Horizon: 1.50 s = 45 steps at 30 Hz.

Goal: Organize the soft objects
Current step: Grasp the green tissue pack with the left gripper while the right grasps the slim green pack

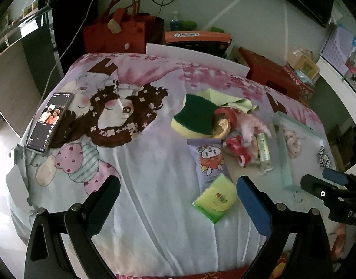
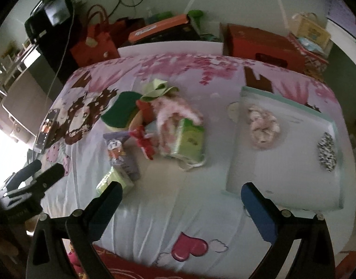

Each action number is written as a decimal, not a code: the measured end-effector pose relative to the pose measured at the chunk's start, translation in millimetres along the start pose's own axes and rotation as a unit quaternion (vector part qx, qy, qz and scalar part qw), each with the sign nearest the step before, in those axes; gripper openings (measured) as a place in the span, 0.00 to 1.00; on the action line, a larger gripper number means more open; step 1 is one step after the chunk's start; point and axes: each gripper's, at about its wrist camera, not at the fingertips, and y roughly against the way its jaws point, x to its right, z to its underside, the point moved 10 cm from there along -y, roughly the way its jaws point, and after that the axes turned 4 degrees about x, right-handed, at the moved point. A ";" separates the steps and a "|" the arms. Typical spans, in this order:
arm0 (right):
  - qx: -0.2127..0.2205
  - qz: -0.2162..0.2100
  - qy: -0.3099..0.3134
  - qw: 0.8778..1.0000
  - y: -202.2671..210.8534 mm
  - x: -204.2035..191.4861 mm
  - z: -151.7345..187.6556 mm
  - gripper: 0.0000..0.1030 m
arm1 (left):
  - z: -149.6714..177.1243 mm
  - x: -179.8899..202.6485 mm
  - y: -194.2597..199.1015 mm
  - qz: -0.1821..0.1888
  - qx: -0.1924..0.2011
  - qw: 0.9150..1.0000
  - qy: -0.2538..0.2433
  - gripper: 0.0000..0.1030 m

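Observation:
A pile of small items lies on the printed bedspread [image 1: 143,186]: a green and yellow sponge [image 1: 196,118], a light green cloth [image 1: 226,100], a pink fluffy item [image 1: 250,125], a red bow [image 1: 236,147], a tissue pack [image 1: 215,196] and a purple pouch [image 1: 210,160]. A pale tray [image 2: 238,169] to the right holds a pink scrunchie [image 2: 262,127] and a black-and-white scrunchie [image 2: 326,152]. My left gripper [image 1: 178,197] is open and empty, near the tissue pack. My right gripper [image 2: 181,200] is open and empty, before the tray's near left corner.
A phone [image 1: 49,125] with a lit screen lies at the bed's left edge. Red bags [image 1: 115,32], an orange box [image 1: 196,38] and a red box [image 1: 271,72] stand behind the bed. The right gripper shows at the left wrist view's right edge [image 1: 326,186].

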 end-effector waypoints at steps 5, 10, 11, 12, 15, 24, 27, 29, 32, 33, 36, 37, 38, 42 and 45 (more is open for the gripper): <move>-0.007 -0.010 0.003 1.000 -13.5 -6.6 -6.8 1.00 | 10.2 7.9 -14.3 0.004 -0.013 1.000 -0.016 0.97; -0.015 -0.017 -0.012 1.000 -26.9 3.0 -15.8 1.00 | 22.9 27.3 -28.5 0.019 -0.025 0.999 -0.045 0.97; -0.017 -0.019 -0.016 1.000 -30.0 5.5 -17.5 1.00 | 25.2 30.7 -30.8 0.022 -0.027 0.998 -0.049 0.97; -0.019 -0.021 -0.019 0.999 -33.5 7.5 -19.1 1.00 | 28.6 35.1 -34.6 0.023 -0.031 0.998 -0.057 0.97; -0.023 -0.028 -0.025 0.999 -43.3 11.9 -23.0 0.95 | 34.3 42.8 -43.5 0.020 -0.040 0.996 -0.072 0.97; -0.050 -0.048 -0.034 0.997 -82.8 20.1 -29.1 0.73 | 45.5 63.0 -66.0 0.034 -0.068 0.993 -0.095 0.88; -0.060 -0.054 -0.036 0.996 -96.1 20.4 -29.8 0.64 | 47.8 68.0 -71.6 0.033 -0.075 0.991 -0.108 0.76; -0.065 -0.057 -0.037 0.996 -103.1 21.4 -30.2 0.59 | 49.8 70.6 -74.9 0.036 -0.082 0.990 -0.111 0.69; -0.073 -0.064 -0.042 0.994 -112.9 22.4 -30.1 0.55 | 53.6 73.2 -80.4 0.039 -0.095 0.988 -0.112 0.64; -0.075 -0.066 -0.043 0.994 -115.6 22.6 -29.8 0.53 | 55.0 73.1 -81.9 0.038 -0.098 0.988 -0.114 0.64; -0.080 -0.075 -0.045 0.993 -122.7 21.3 -29.8 0.52 | 57.3 73.7 -83.7 0.036 -0.102 0.987 -0.118 0.62; -0.081 -0.075 -0.045 0.993 -125.1 21.4 -30.4 0.50 | 57.1 74.0 -83.6 0.038 -0.102 0.987 -0.117 0.62; -0.081 -0.077 -0.045 0.993 -126.6 21.0 -30.6 0.49 | 56.7 74.5 -83.9 0.041 -0.102 0.987 -0.115 0.62; -0.084 -0.084 -0.046 0.992 -131.5 20.7 -30.3 0.42 | 53.9 73.2 -85.9 0.048 -0.104 0.987 -0.110 0.61; -0.086 -0.087 -0.055 0.991 -135.4 23.1 -29.7 0.32 | 53.1 74.2 -87.9 0.051 -0.104 0.987 -0.107 0.60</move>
